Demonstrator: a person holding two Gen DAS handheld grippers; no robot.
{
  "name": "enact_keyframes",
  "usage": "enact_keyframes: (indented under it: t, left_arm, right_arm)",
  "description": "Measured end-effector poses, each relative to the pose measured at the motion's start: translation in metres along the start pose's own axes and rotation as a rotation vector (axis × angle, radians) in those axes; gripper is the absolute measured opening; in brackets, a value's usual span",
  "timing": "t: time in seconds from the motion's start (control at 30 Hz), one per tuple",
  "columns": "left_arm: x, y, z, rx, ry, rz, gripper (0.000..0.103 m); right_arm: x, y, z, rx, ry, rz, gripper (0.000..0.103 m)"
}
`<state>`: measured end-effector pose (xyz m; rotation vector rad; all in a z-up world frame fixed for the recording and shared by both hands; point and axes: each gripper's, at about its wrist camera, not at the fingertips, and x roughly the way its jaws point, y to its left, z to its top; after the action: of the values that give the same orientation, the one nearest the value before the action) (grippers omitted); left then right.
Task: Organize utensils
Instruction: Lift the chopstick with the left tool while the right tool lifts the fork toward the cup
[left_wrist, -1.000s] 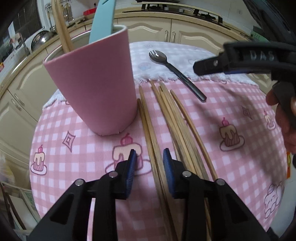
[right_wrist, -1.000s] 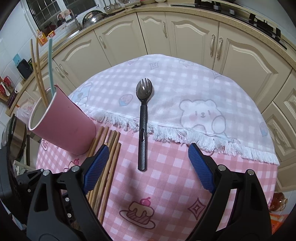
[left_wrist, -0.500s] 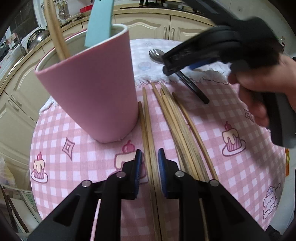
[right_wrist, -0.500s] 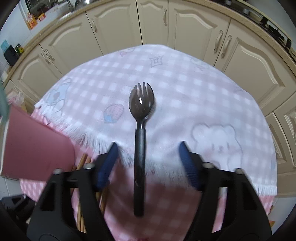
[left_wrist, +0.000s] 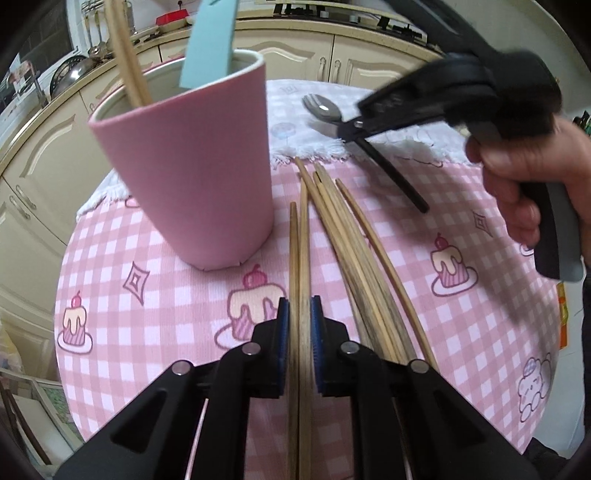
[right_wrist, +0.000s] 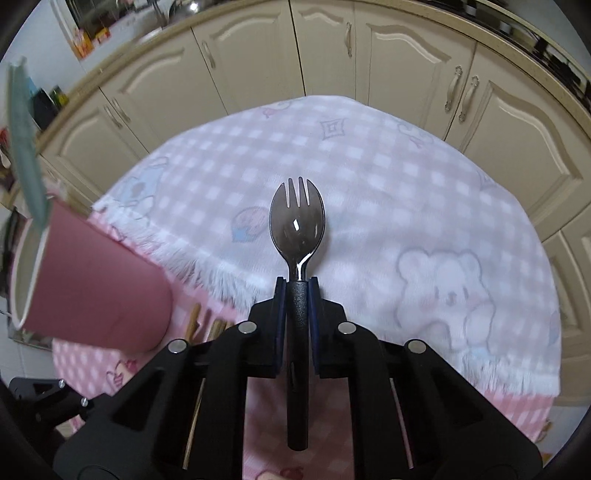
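A pink cup stands on the checked tablecloth and holds a light blue utensil and wooden chopsticks. Several more wooden chopsticks lie flat to its right. My left gripper is shut on a pair of chopsticks lying beside the cup. My right gripper is shut on the black handle of a metal spork; the spork and right gripper also show in the left wrist view. The cup sits at left in the right wrist view.
A white fringed cloth covers the far half of the round table. Cream kitchen cabinets stand behind the table. The table edge curves close on the left and right.
My left gripper has closed on the pair of chopsticks. My right gripper has moved forward over the spork and closed on its handle.
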<state>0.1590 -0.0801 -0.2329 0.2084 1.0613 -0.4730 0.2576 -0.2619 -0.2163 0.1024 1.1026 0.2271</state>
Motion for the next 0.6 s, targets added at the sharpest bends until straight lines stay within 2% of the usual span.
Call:
enact_keyframes:
  t: [0.33, 0.6]
  left_arm:
    - [-0.034, 0.010, -0.018, -0.056, -0.108, -0.046, 0.010]
    - [-0.081, 0.010, -0.029, -0.060, -0.302, -0.079, 0.010]
  right_arm:
    - [-0.058, -0.007, -0.028, 0.053, -0.157, 0.109, 0.011]
    - [-0.100, -0.002, -0.046, 0.075, -0.291, 0.205, 0.011]
